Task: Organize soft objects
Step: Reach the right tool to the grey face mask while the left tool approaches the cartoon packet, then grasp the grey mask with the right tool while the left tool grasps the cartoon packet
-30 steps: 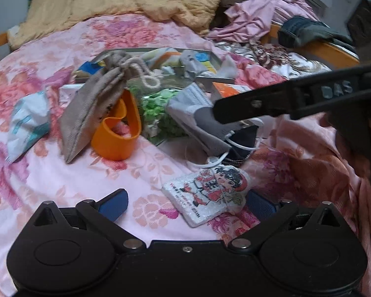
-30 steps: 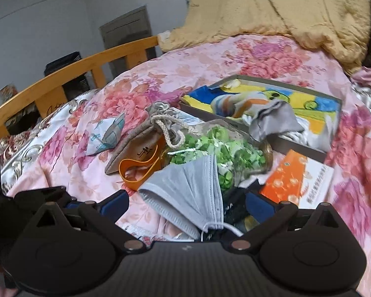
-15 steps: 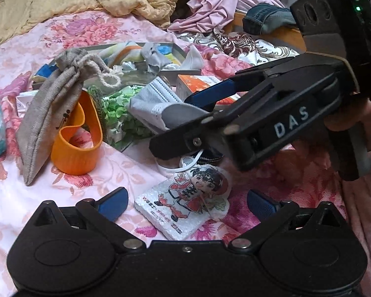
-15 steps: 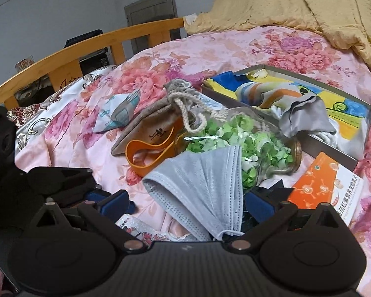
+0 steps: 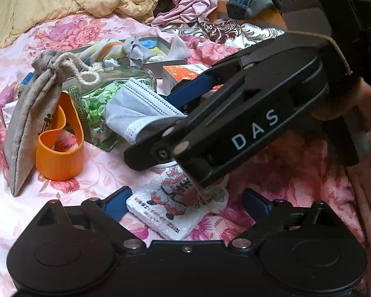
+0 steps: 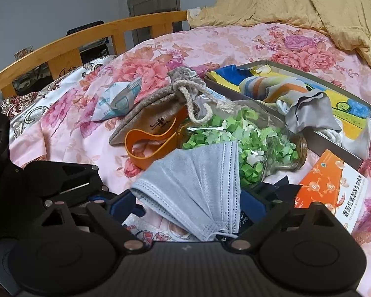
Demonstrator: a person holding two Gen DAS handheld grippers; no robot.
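1. The right gripper point(image 6: 188, 201) has its blue-padded jaws spread wide, one on each side of the grey face mask point(image 6: 197, 190); the pads are not pressed on it.
2. The mask lies folded, its pleated end leaning on the glass jar of green paper bits point(image 6: 244, 146) and its ear-loop end low between the jaws, close to the gripper body.
3. In the left wrist view the right gripper point(image 5: 185, 109) reaches in from the right, and the mask point(image 5: 133, 109) sits at its fingertips, one blue finger point(image 5: 192, 87) above it.
4. The left gripper point(image 5: 185, 201) is also spread wide, low over the floral bedsheet point(image 5: 91, 173). A white cartoon-printed packet point(image 5: 175, 208) lies between its jaws, untouched by either pad.
5. A burlap drawstring pouch point(image 5: 29, 121) leans on an orange loop band point(image 5: 59, 148) left of the jar.
6. Behind the jar stands a shallow box of cloths point(image 6: 306, 91); an orange carton point(image 6: 333, 193) lies to its right.
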